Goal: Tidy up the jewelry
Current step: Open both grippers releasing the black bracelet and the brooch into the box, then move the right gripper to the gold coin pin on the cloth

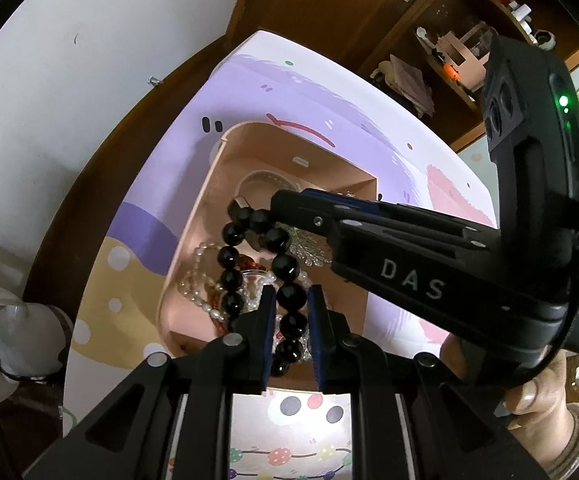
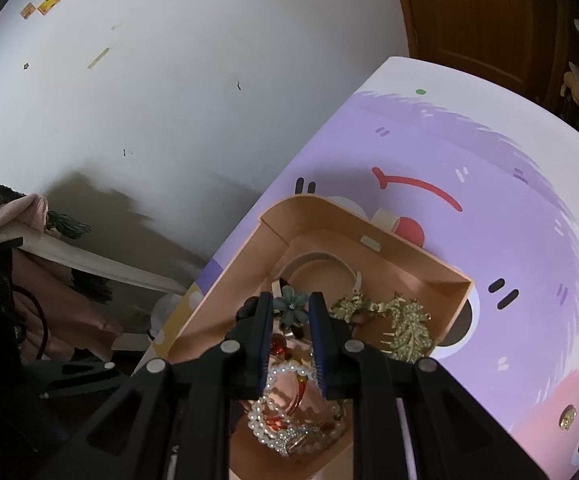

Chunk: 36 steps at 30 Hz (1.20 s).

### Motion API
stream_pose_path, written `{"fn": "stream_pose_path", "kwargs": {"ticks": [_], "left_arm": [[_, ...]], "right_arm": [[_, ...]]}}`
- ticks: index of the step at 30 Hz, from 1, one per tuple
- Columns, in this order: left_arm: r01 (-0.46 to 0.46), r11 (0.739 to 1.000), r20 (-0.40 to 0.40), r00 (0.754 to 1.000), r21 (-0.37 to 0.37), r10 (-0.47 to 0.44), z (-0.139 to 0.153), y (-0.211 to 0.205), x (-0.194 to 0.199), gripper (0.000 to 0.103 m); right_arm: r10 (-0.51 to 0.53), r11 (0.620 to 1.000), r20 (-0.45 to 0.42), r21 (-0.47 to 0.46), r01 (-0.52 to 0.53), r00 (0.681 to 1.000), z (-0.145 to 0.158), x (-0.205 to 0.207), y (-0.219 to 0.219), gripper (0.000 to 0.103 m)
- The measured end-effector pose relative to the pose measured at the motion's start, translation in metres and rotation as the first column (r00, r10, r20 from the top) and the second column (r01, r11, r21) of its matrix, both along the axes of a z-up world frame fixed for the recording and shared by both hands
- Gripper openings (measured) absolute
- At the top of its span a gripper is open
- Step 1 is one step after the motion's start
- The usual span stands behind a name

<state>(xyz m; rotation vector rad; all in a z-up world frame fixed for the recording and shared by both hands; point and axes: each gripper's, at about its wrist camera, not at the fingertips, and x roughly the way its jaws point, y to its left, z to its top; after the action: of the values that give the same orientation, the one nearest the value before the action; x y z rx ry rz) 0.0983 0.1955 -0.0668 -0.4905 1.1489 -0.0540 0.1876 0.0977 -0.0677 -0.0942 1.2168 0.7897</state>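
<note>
the left gripper (image 1: 292, 306) has its jaws pulled in close around a black bead bracelet (image 1: 264, 264), pinching one of the big faceted beads between the blue pads, and the rest of the loop arcs up over the peach jewelry box (image 1: 193, 236). the box sits on a pastel purple mat (image 1: 349, 136) covering the desk, toward the mat's far left edge in the left wrist view.

the right gripper (image 2: 289, 312) comes in from the right side in that same view, its tip right by the top of the bracelet loop. from its own camera the jaws are narrowed around a teal flower piece (image 2: 291, 309), which fills the gap between the pads, so it looks gripped.

inside the box: a white pearl strand (image 2: 285, 392) at the near end, some red beads (image 2: 279, 347) tangled with it, a gold leaf brooch (image 2: 407, 330) by the right wall, and a pale bangle (image 2: 321, 260) at the far end. a small gold item (image 2: 568, 416) lies on the mat near its right edge, well apart from the box.
</note>
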Motion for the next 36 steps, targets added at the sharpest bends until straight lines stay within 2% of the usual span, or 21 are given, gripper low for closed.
{"fn": "stream_pose_path", "kwargs": {"ticks": [4,8,12,18,25,32,36], "left_arm": [[0.001,1.0,-0.003,1.0,0.008,-0.001,0.0,-0.003,0.0,0.022],[-0.006,1.0,0.004,1.0,0.03,0.006,0.004,-0.004,-0.002,0.031],[-0.024,0.998,0.027,0.999,0.06,0.023,0.013,-0.006,-0.007,0.057],[-0.035,0.992,0.065,0.997,0.119,0.027,0.035,-0.014,-0.015,0.074],[-0.032,0.983,0.069,0.997,0.179,0.02,0.052,-0.027,-0.024,0.077],[-0.004,0.97,0.084,0.996,0.244,-0.017,0.066,-0.048,-0.036,0.078],[0.042,0.95,0.086,0.994,0.311,-0.073,0.069,-0.073,-0.041,0.08]], "right_arm": [[-0.019,0.999,-0.016,0.041,0.019,1.0,0.006,0.001,-0.008,0.034],[-0.024,0.998,-0.005,0.063,0.024,1.0,0.015,-0.001,-0.013,0.034],[-0.024,0.996,0.007,0.085,0.023,1.0,0.026,-0.005,-0.018,0.034],[-0.025,0.994,0.031,0.109,0.022,0.999,0.045,-0.014,-0.029,0.034],[-0.042,0.991,0.072,0.132,0.032,0.997,0.067,-0.03,-0.051,0.034],[-0.066,0.994,0.118,0.09,0.055,0.991,0.071,-0.049,-0.086,0.034],[-0.082,0.996,0.154,0.054,0.075,0.985,0.07,-0.06,-0.115,0.035]]}}
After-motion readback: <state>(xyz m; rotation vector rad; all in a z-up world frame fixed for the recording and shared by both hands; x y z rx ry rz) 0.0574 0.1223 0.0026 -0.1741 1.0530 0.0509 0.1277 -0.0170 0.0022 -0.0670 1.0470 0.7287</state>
